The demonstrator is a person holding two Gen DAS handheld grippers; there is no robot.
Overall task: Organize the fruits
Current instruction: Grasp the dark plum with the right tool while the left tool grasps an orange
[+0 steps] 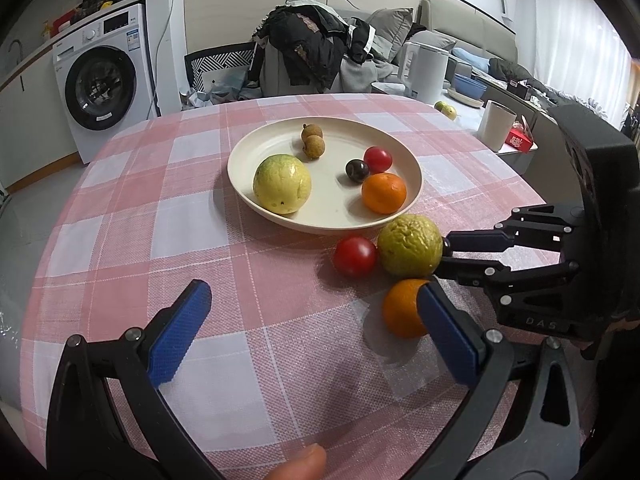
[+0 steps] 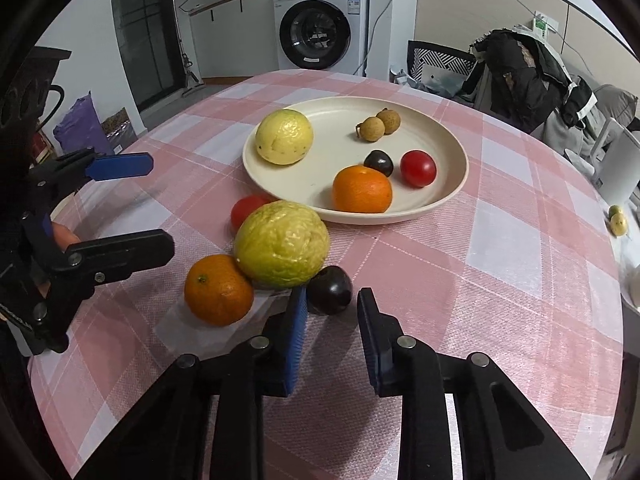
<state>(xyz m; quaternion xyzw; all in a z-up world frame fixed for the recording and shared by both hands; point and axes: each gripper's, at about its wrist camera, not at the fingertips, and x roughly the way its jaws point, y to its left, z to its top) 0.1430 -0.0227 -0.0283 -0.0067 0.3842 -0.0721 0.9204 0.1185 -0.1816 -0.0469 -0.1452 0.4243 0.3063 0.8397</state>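
A lived-in room: round table under a pink-and-white checked cloth (image 2: 500, 240), washing machine (image 2: 324, 24) at the back wall, chair heaped with dark clothes (image 1: 316, 48).

Nearest, the left gripper (image 1: 312, 312) hung low over the cloth, jaws spread wide, nothing between them; its right blue pad (image 1: 448, 332) cut across a loose orange (image 1: 404, 308), hiding part of it. The right gripper (image 2: 330, 308) had jaws part open, gripping nothing; a dark plum (image 2: 330, 289) sat just ahead of the gap, behind the left pad (image 2: 298, 336), contact not clear. In the left wrist view that plum was hidden behind the big green-yellow fruit (image 2: 282, 244). That fruit touched the orange, and a red tomato (image 2: 248, 210) sat half hidden behind it, near the plate's rim. The only readable writing was "DAS" on the right gripper body; the washer's label was too small to read.

Farther, the cream plate (image 2: 452, 184) held a yellow fruit (image 2: 285, 137), an orange (image 2: 362, 189), a dark plum (image 2: 379, 162), a red tomato (image 2: 418, 168) and two brown longans (image 2: 380, 123) touching each other.

Beyond the table, a white kettle (image 1: 426, 70), a white cup (image 1: 496, 124) and two small yellow-green fruits (image 2: 618, 220), cut by the fisheye edge.
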